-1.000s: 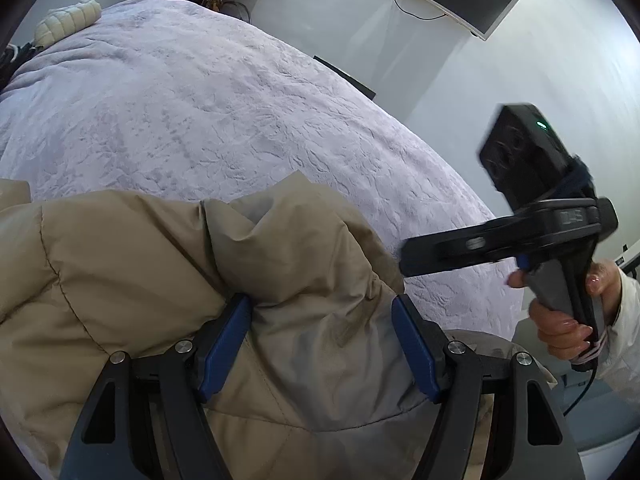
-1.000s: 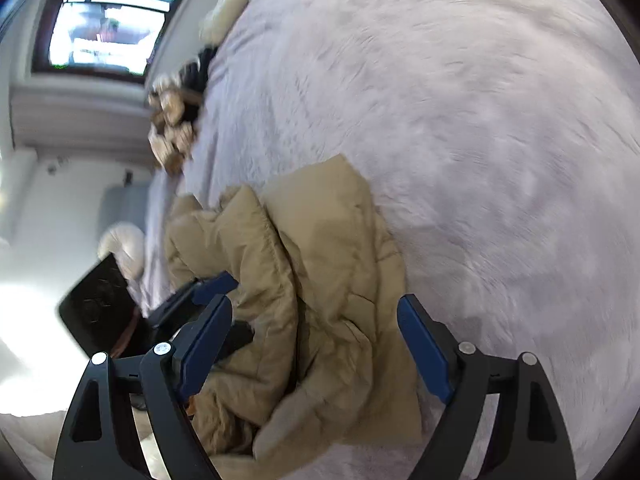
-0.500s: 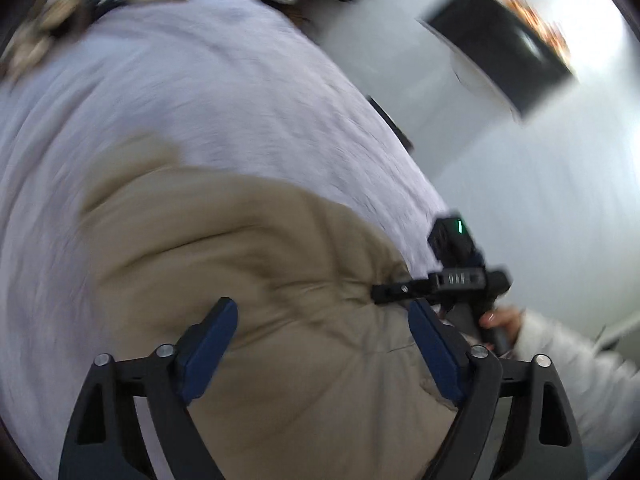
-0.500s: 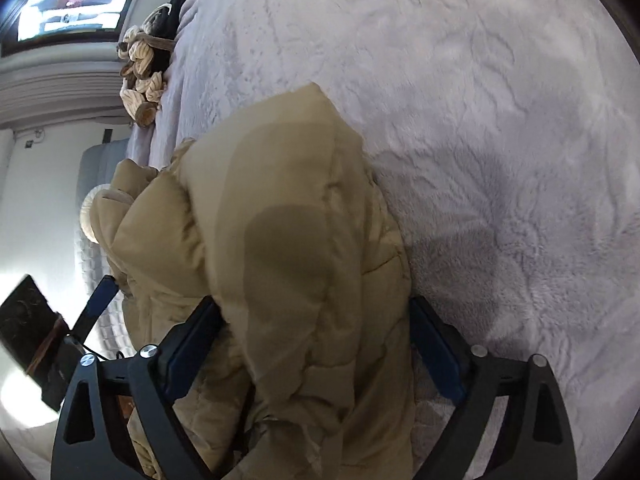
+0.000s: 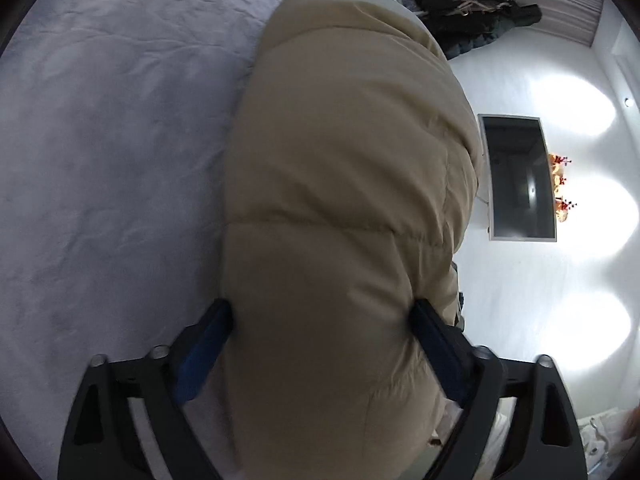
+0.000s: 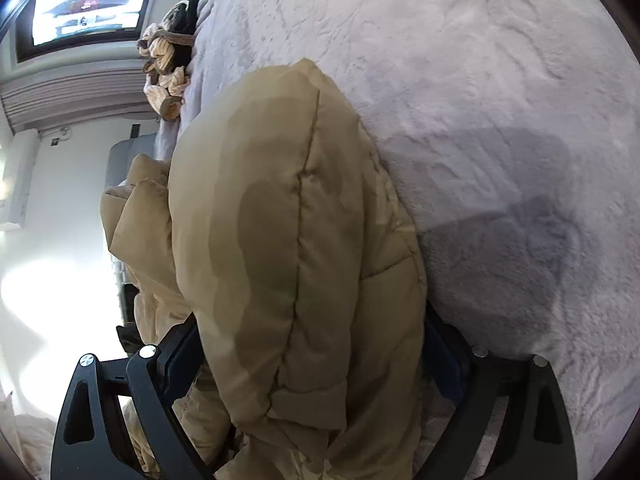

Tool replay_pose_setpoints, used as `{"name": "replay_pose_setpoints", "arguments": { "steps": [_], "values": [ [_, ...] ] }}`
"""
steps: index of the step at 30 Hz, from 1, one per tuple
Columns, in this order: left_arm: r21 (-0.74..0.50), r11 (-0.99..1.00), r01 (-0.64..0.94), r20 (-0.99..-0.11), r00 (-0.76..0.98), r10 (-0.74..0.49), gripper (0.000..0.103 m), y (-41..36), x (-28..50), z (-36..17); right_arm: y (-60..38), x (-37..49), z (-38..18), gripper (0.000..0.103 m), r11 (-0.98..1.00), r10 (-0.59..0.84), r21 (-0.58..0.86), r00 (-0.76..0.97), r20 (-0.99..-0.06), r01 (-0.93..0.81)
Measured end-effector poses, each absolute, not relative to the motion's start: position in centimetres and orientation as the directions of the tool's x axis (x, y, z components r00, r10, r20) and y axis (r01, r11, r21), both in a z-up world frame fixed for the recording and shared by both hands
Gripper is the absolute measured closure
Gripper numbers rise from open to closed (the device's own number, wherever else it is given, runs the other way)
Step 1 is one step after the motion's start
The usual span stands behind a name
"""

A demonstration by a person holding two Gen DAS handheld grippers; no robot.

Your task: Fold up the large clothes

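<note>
Both grippers stand spread wide with the tan puffer jacket (image 5: 344,208) bulging between their blue pads. Since a second ago the left gripper (image 5: 320,344) has rolled hard over: the wall-mounted screen (image 5: 516,178) now sits at the right of its view, and the other handheld tool is gone from it. Its jaws have just been opening, the padded fabric filling the gap; whether the pads press on it I cannot tell. The right gripper (image 6: 312,360) has sunk closer, so the jacket (image 6: 288,240) now looms large where it lay small and crumpled. The jacket lies bunched at the edge of the lilac bedspread (image 6: 460,80).
</note>
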State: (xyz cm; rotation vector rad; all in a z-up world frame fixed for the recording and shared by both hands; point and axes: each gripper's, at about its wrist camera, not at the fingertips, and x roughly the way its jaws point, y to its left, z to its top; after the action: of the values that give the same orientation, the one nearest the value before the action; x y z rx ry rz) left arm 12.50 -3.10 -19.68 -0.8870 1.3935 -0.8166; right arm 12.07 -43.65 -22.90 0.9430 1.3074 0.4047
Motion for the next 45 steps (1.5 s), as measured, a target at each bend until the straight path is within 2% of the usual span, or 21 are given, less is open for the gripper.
{"name": "replay_pose_setpoints", "arguments": {
  "steps": [1, 3, 8, 12, 16, 21, 26, 33, 39, 45],
  "values": [
    [-0.889, 0.457, -0.023, -0.457, 0.029, -0.889, 0.007, -3.6, 12.5, -19.6, -43.4, 12.2, -23.0, 0.008, 0.575, 0.74, 0.783, 0.258, -0.621, 0.238],
    [-0.877, 0.481, 0.005, -0.48, 0.037, -0.876, 0.001, -4.8, 12.6, -19.5, -42.9, 12.6, -23.1, 0.008, 0.555, 0.76, 0.8, 0.253, -0.599, 0.226],
    [-0.815, 0.577, 0.048, -0.575, 0.054, -0.816, 0.0, -7.4, 12.9, -19.4, -41.8, 13.1, -23.8, 0.009, 0.515, 0.783, 0.822, 0.256, -0.566, 0.241],
    [-0.787, 0.615, 0.059, -0.612, 0.056, -0.789, 0.001, -8.3, 13.1, -18.5, -41.9, 12.5, -23.7, 0.023, 0.481, 0.793, 0.834, 0.272, -0.546, 0.271],
    [-0.759, 0.646, 0.085, -0.641, 0.079, -0.763, 0.009, -9.2, 12.7, -17.2, -42.1, 11.5, -23.0, 0.038, 0.455, 0.805, 0.85, 0.285, -0.52, 0.264],
    [-0.723, 0.683, 0.106, -0.673, 0.112, -0.731, 0.012, -10.3, 11.9, -15.3, -42.2, 10.3, -22.5, 0.043, 0.423, 0.817, 0.869, 0.306, -0.488, 0.258],
    [-0.744, 0.653, 0.14, -0.637, 0.145, -0.757, 0.012, -11.5, 10.8, -12.1, -42.0, 8.5, -21.5, 0.045, 0.344, 0.847, 0.907, 0.337, -0.411, 0.243],
    [-0.777, 0.616, 0.132, -0.58, 0.23, -0.781, 0.012, -9.4, 10.0, -9.6, -39.6, 7.4, -17.9, 0.045, 0.387, 0.862, 0.911, 0.296, -0.412, 0.14],
    [-0.783, 0.601, 0.162, -0.538, 0.307, -0.785, 0.012, -4.4, 9.2, -7.7, -36.1, 9.6, -14.3, 0.045, 0.423, 0.862, 0.906, 0.294, -0.412, 0.03],
    [-0.765, 0.614, 0.195, -0.523, 0.369, -0.768, 0.012, 2.3, 12.7, -4.4, -30.2, 13.5, -11.9, 0.045, 0.429, 0.869, 0.902, 0.292, -0.399, -0.044]
  ]
}}
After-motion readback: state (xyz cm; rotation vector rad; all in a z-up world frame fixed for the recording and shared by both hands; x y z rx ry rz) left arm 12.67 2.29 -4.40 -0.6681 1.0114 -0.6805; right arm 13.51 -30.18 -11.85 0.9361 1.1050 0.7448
